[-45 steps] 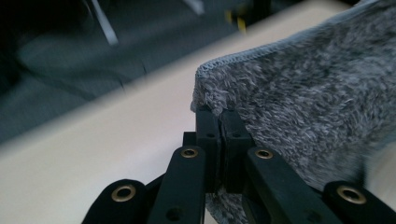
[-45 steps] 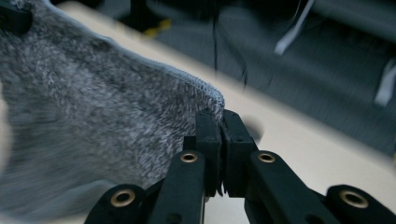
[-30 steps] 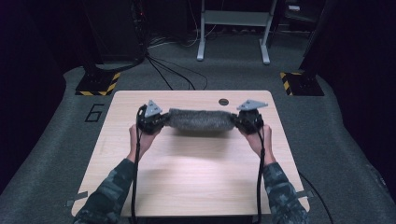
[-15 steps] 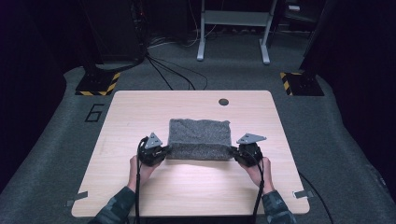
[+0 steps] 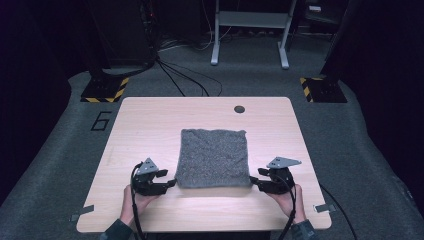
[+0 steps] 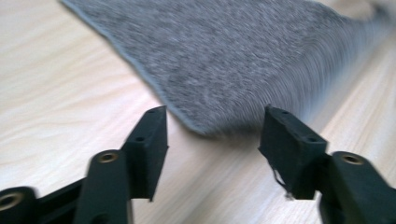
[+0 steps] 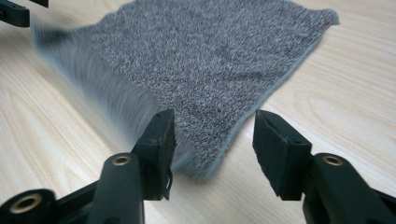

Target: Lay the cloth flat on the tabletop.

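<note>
high view: grey cloth [image 5: 214, 157] flat on table [image 5: 150, 125], left gripper [image 5: 167, 183] and right gripper [image 5: 255, 181] both agape.

High view: fixed above the near edge, facing forward and down, far enough to take in the whole table [image 5: 150, 120] and the floor beyond. Left gripper view: low and close, looking along its jaws at the near left corner of the cloth [image 6: 224, 60]. Right gripper view: equally close at the near right corner. Shared by all three: cloth and tabletop.
</note>
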`<state>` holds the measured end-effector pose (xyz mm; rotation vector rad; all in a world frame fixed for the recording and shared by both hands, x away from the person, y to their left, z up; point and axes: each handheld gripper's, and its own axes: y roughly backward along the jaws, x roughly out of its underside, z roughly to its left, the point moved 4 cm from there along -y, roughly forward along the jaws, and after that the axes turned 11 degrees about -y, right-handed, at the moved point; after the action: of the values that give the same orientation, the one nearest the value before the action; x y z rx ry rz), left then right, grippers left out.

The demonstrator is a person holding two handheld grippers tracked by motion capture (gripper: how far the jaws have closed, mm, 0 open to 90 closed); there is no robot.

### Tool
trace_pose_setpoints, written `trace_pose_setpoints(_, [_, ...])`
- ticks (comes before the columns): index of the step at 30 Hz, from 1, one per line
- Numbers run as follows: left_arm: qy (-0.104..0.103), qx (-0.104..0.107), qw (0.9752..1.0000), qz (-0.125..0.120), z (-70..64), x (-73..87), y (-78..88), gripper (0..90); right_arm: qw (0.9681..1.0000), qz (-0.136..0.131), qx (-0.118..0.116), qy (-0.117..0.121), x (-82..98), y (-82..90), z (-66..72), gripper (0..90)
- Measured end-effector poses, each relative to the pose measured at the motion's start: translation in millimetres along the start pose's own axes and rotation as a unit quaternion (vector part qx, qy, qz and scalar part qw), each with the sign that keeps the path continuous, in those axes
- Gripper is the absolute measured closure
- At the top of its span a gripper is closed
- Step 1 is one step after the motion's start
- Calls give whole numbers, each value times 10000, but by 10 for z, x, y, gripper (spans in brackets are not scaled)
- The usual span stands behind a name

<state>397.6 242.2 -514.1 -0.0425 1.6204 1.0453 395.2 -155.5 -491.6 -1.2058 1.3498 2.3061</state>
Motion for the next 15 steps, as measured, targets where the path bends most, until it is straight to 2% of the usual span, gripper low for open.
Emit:
trace_pose_setpoints(1, [-8, -137, 9999, -38, 67, -54, 36, 344, 9999, -41, 40, -94, -21, 11, -31, 394])
trace_pose_setpoints(4, [-27, -243, 9997, -39, 121, -127, 18, 292, 9999, -65, 103, -99, -66, -29, -65, 360])
trace_pose_setpoints(5, [-116, -289, 9995, 70, 157, -193, -61, 281, 9997, -24, 245, -60, -116, -118, -83, 274])
trace_pose_setpoints(8, [-146, -213, 9992, 293, 155, -252, -274, 247, 9988, 51, 478, 5, -171, -306, -105, 200])
trace_pose_setpoints(10, [-203, -141, 9987, 449, 134, -257, -404, 232, 9978, 195, 620, 94, -169, -423, -115, 176])
trace_pose_setpoints(11, [-218, -172, 9986, 460, 129, -249, -455, 225, 9968, 335, 722, 77, -142, -522, -109, 167])
trace_pose_setpoints(12, [-259, -143, 9980, 556, 117, -232, -489, 227, 9967, 423, 687, 63, -110, -573, -110, 164])
trace_pose_setpoints(14, [-232, -137, 9979, 583, 95, -209, -522, 224, 9962, 480, 725, 50, -75, -606, -110, 164])
trace_pose_setpoints(15, [-302, -149, 9972, 665, 80, -174, -538, 224, 9957, 514, 762, 82, -34, -624, -109, 164])
